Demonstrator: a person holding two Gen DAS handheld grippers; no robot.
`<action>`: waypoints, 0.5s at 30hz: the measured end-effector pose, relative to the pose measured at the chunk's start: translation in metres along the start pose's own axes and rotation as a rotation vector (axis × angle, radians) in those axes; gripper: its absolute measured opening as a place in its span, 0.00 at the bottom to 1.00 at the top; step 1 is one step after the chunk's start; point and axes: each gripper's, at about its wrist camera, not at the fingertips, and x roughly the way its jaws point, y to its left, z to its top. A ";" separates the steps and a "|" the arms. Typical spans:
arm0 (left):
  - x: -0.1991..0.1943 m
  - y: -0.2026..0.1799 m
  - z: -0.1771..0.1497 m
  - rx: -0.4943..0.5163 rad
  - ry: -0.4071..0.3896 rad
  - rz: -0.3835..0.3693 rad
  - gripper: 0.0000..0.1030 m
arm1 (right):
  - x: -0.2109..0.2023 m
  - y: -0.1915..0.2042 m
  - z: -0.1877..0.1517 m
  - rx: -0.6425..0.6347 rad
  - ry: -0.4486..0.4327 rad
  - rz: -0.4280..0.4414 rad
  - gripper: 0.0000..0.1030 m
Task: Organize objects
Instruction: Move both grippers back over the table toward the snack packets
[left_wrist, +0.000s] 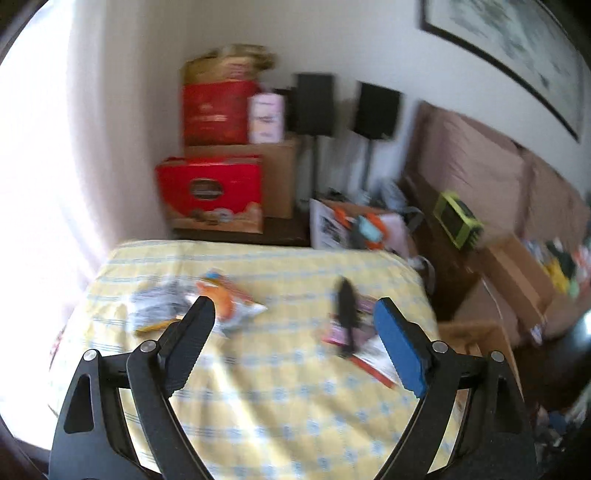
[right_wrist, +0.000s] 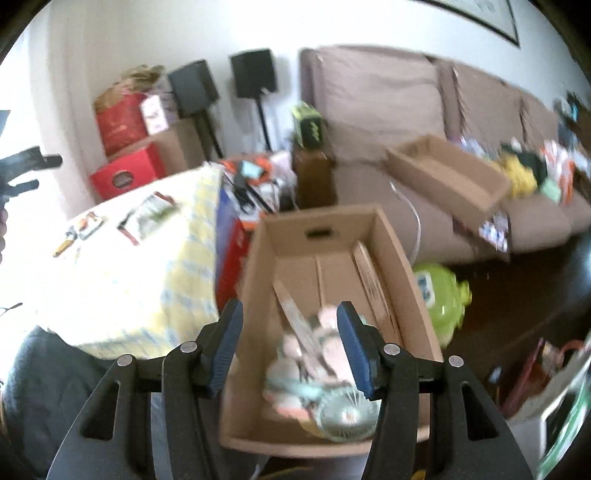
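The left gripper (left_wrist: 293, 314) sits low in the left wrist picture with its fingers spread wide and nothing between them. Just past them lies a yellow checked surface (left_wrist: 266, 398). An orange packet (left_wrist: 221, 302) rests left of the middle and a black brush (left_wrist: 346, 314) on a pink card right of the middle. Red boxes (left_wrist: 210, 192) stand further back, upper left.

In the right wrist picture, the right gripper (right_wrist: 288, 314) has its fingers apart, holding nothing. Below them, a blurry pink and teal toy (right_wrist: 314, 384) lies inside a cardboard box (right_wrist: 255, 266). A brown sofa (right_wrist: 388, 96) fills the upper right.
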 end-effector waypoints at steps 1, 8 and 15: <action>0.000 0.014 0.001 -0.023 -0.012 0.025 0.84 | -0.004 0.007 0.007 -0.015 -0.013 -0.002 0.55; 0.013 0.074 -0.004 -0.071 -0.045 0.123 0.84 | -0.021 0.041 0.054 -0.072 -0.071 -0.013 0.61; 0.035 0.098 -0.016 -0.144 -0.018 0.116 0.84 | -0.007 0.091 0.074 -0.134 -0.080 0.019 0.63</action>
